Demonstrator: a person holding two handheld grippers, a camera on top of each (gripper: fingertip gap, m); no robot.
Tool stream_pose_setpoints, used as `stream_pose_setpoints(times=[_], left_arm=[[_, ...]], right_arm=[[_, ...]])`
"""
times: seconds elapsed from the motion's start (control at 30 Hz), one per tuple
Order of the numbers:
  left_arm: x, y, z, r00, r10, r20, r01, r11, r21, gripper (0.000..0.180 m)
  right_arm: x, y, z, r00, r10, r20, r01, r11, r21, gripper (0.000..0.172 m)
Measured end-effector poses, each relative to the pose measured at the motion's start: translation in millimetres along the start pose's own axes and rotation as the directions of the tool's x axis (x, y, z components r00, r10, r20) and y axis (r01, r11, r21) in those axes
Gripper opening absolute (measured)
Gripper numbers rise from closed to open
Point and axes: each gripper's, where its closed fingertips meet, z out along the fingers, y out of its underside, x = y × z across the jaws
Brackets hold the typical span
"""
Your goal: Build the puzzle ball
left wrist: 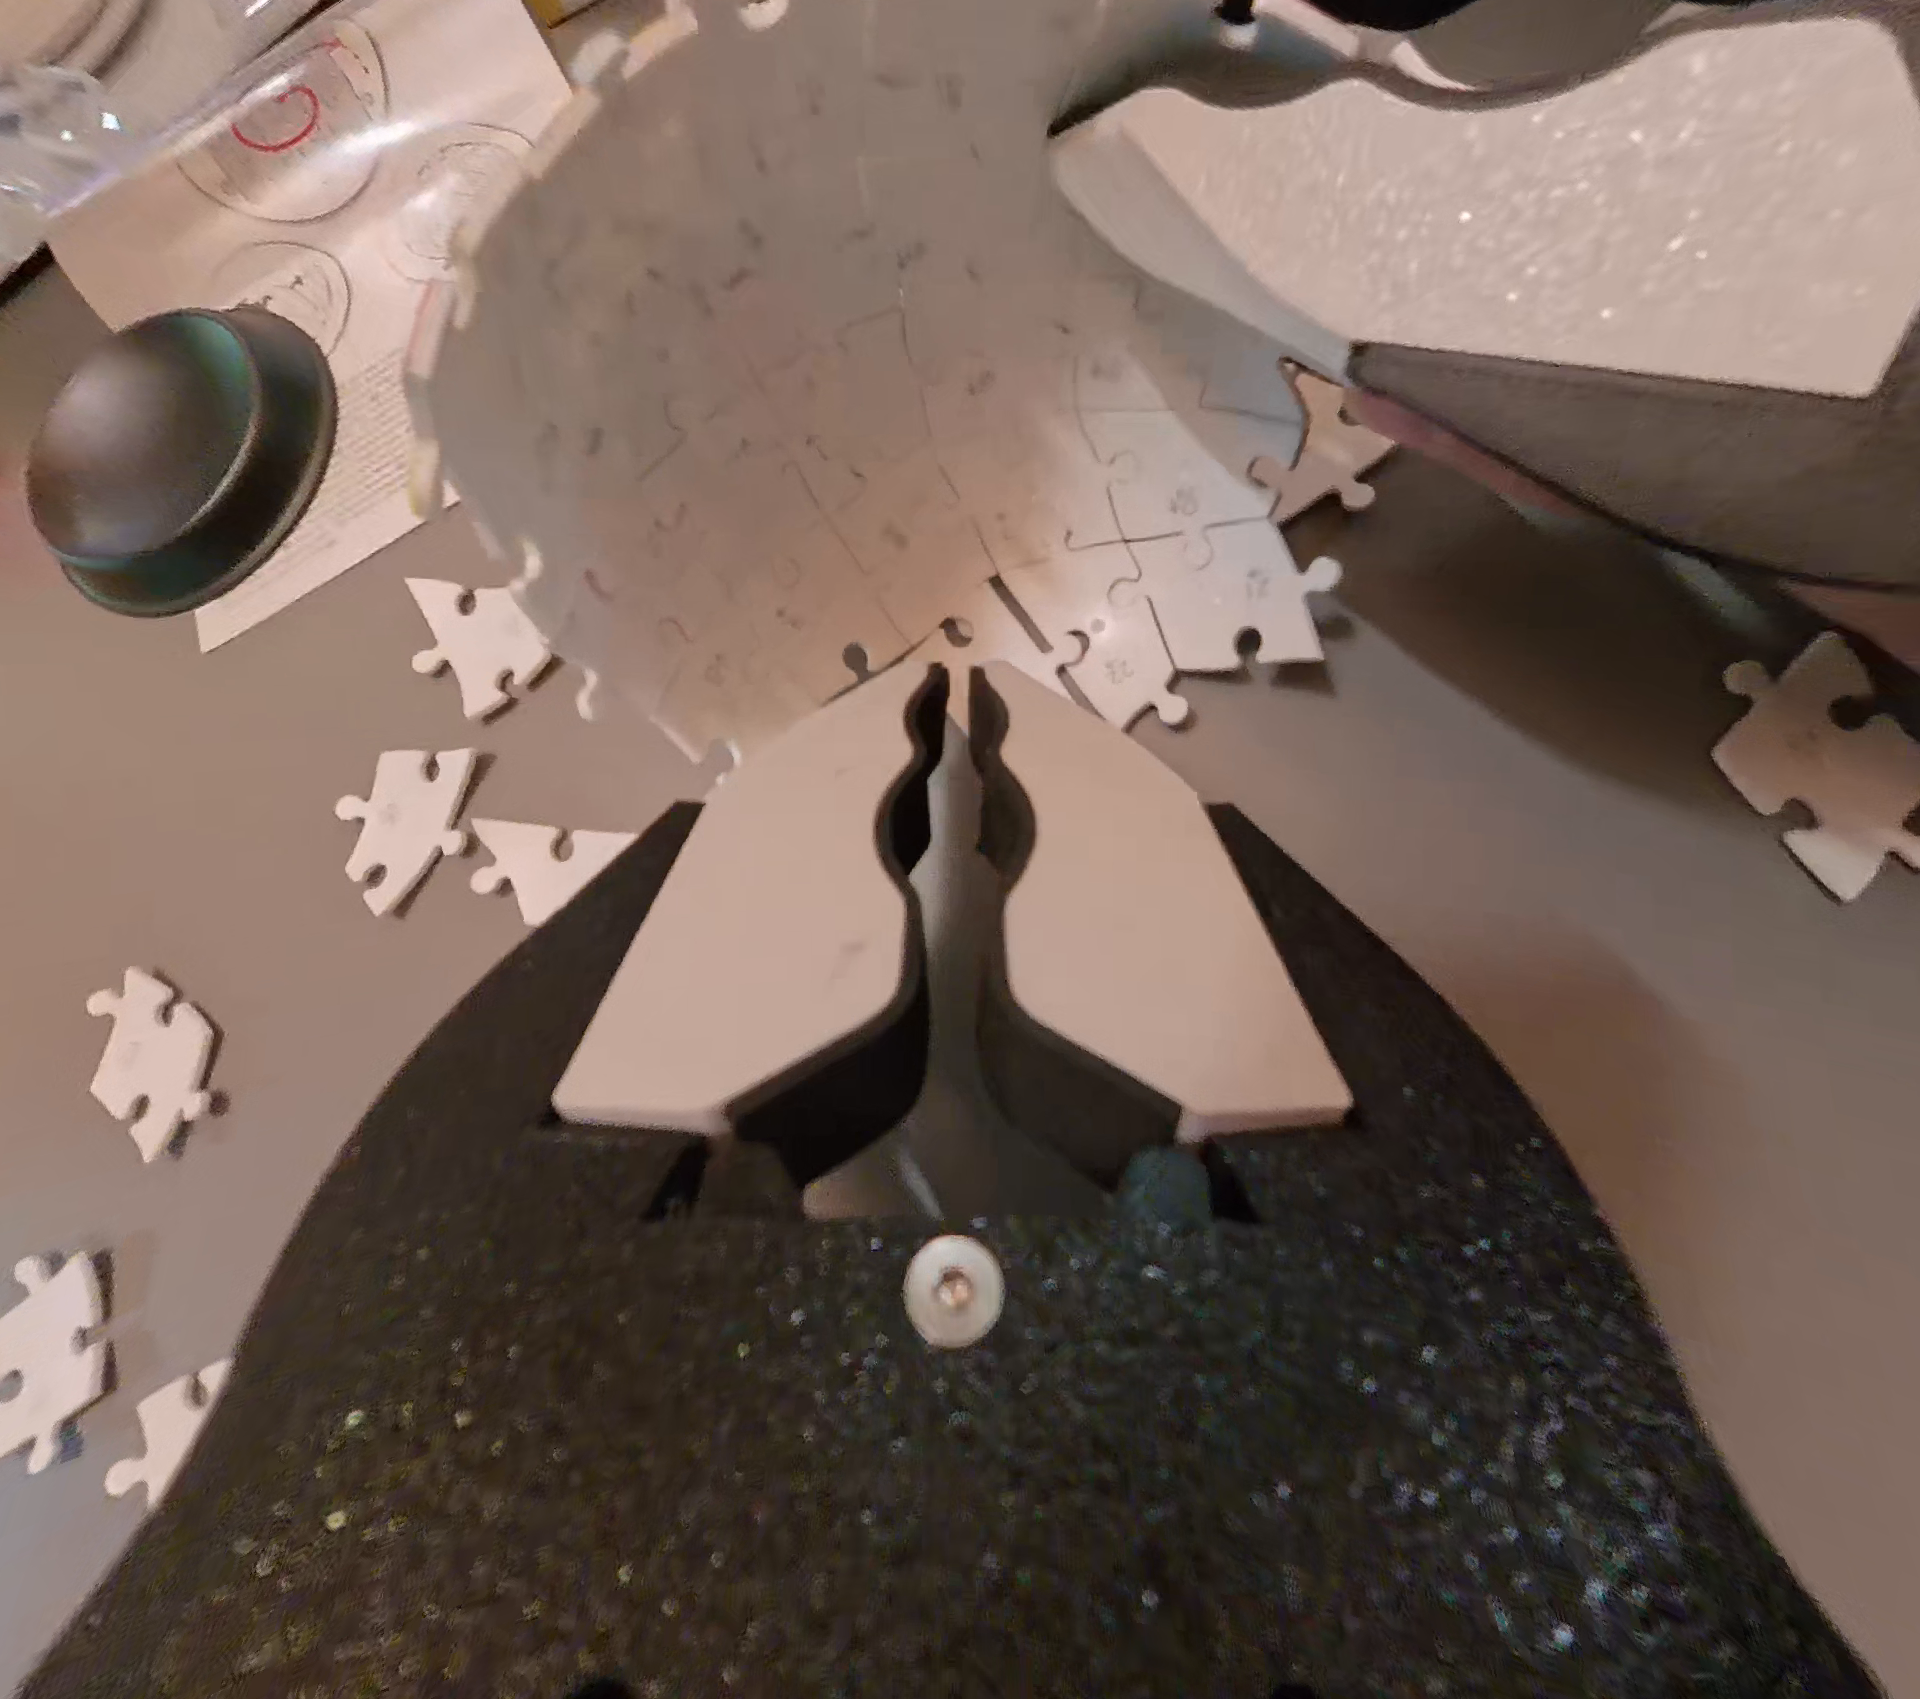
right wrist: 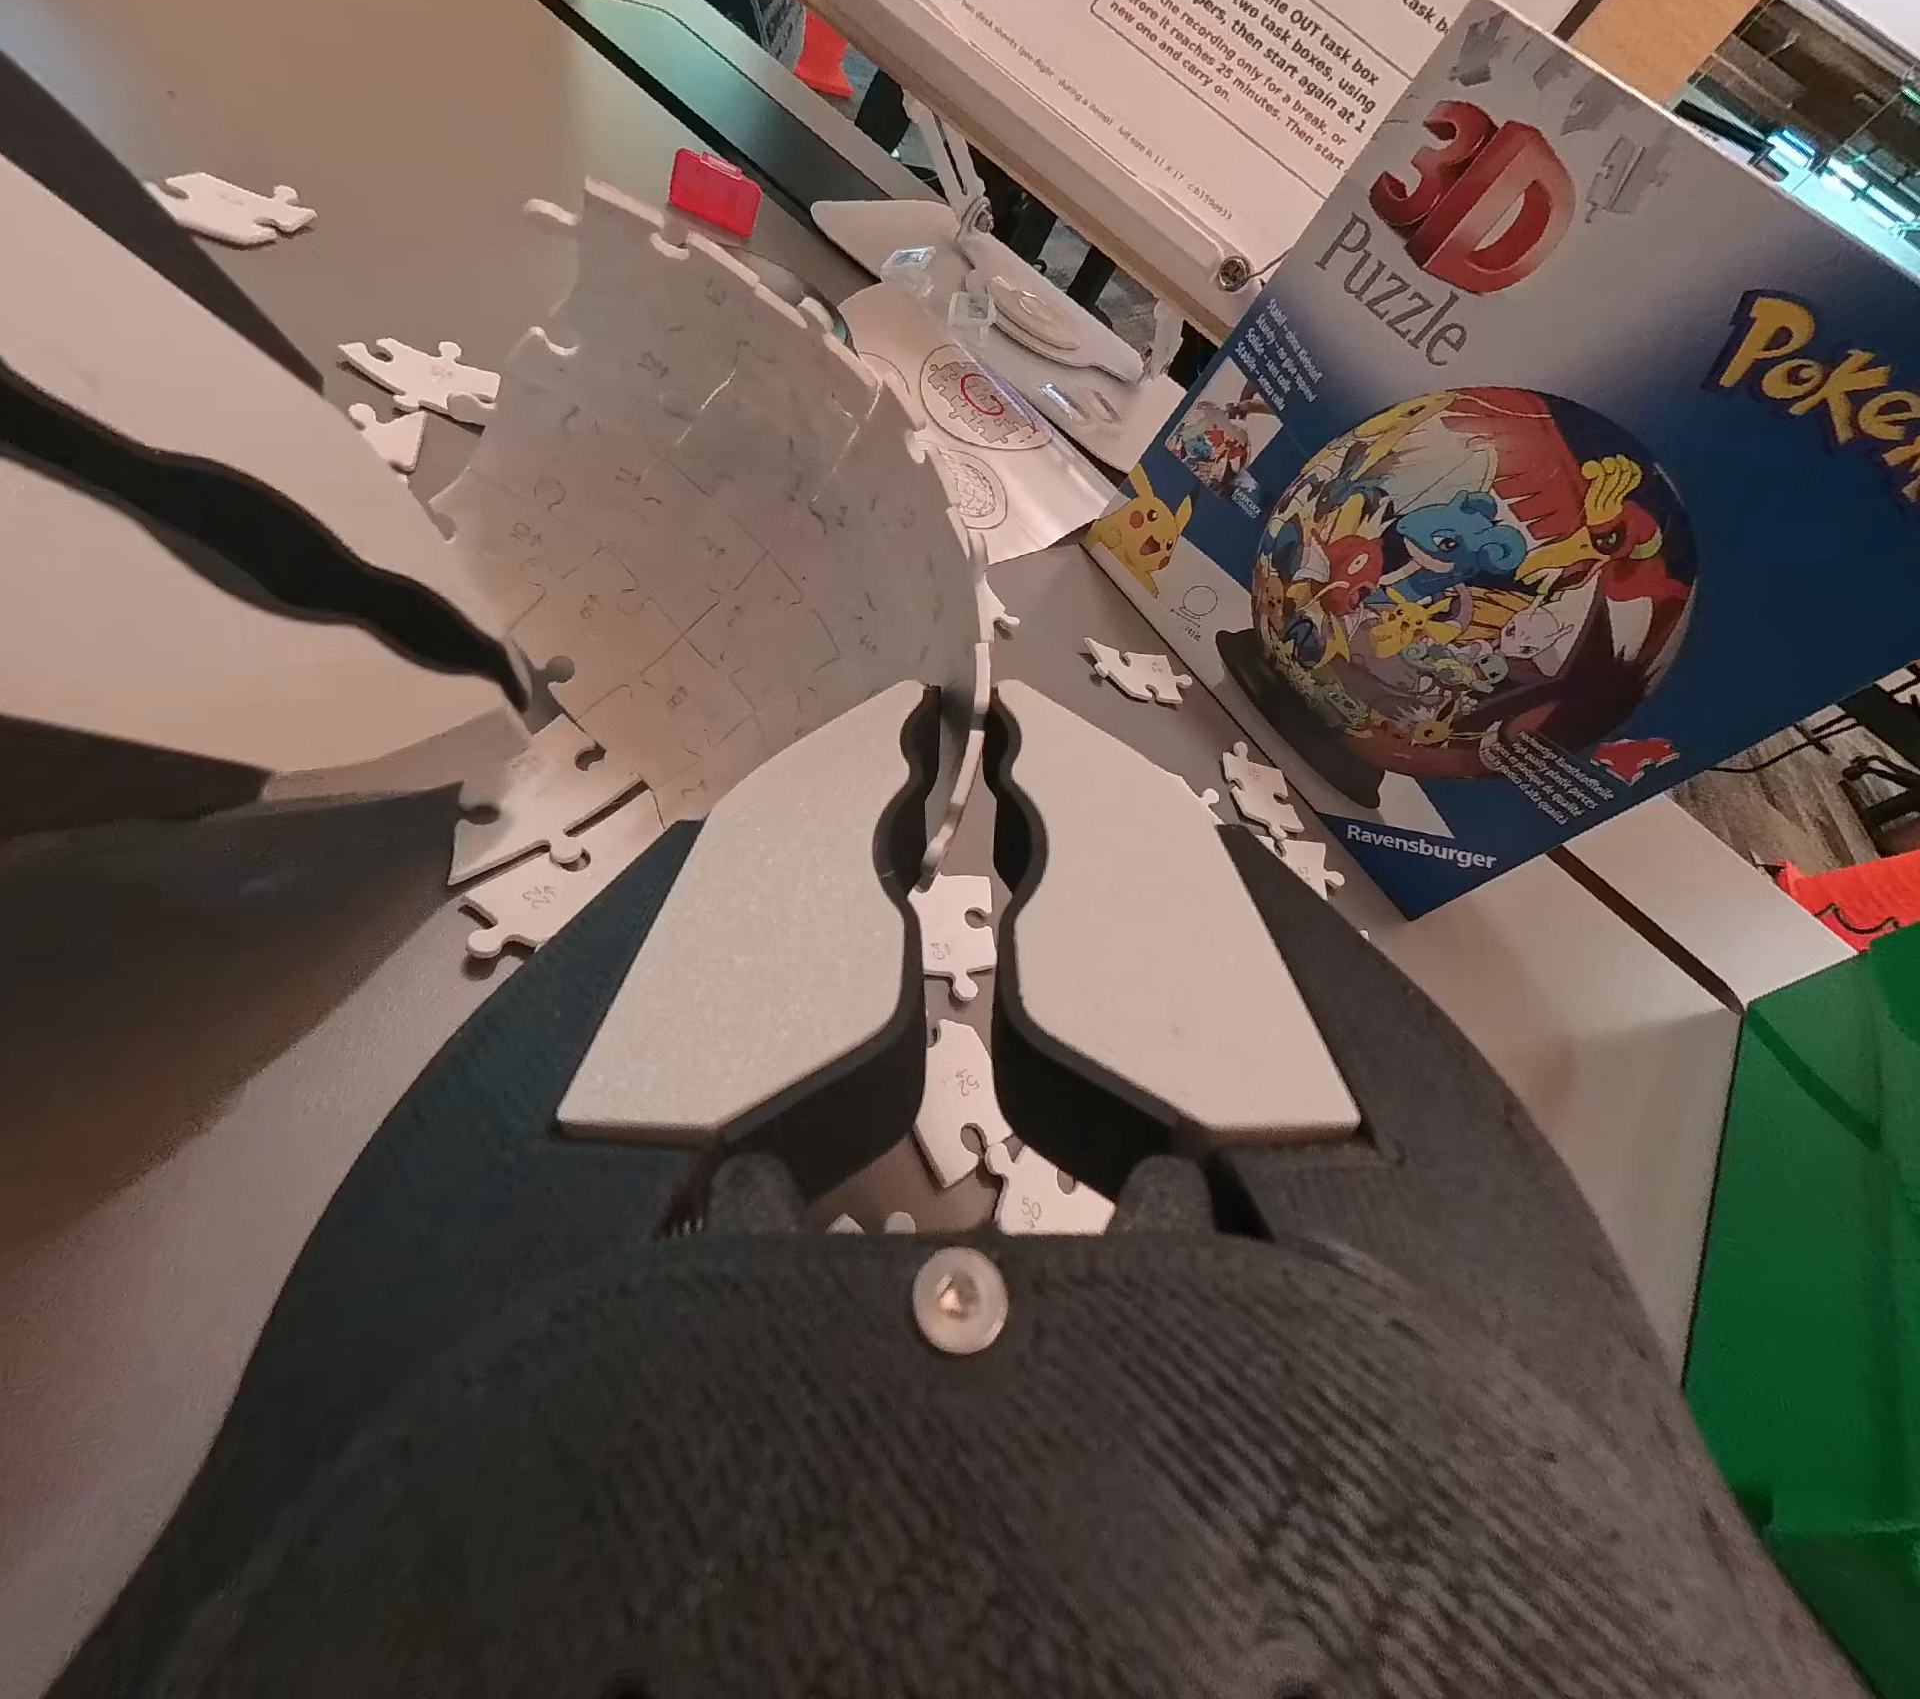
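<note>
**Curved puzzle shell pinched at two rims**

Left gripper [left wrist: 958, 683] pinches the curved white puzzle shell [left wrist: 748, 361] at its lower rim, above the grey table [left wrist: 239, 766]; right gripper [right wrist: 961, 719] clamps another edge. Light, thin, probably prone to splitting along its joints; rims suit gripping.

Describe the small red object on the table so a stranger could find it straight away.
Start at the blue puzzle box standing on the grey table. Look left across the curved shell of joined white pieces to its far upper edge. Just beyond sits the small red block, the only red thing among white loose pieces.
</note>
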Motion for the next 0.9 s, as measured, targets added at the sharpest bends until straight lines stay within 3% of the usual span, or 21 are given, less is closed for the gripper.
stream_pose_setpoints(times=[0.53, 0.9], left_arm=[[-0.3, 7.3, 14.6, 0.997, 0.072, 0.022, -0.070, 0.996, -0.063, 0.000], [0.3, 3.4, 13.3, 1.000, 0.014, 0.007, -0.014, 0.999, -0.041, 0.000]], right_arm=[[0.1, 0.0, 0.0, 1.000, 0.000, 0.001, 0.000, 1.000, 0.000, 0.007], [0.7, 0.7, 0.0, 1.000, -0.001, -0.001, 0.001, 1.000, -0.003, 0.008]])
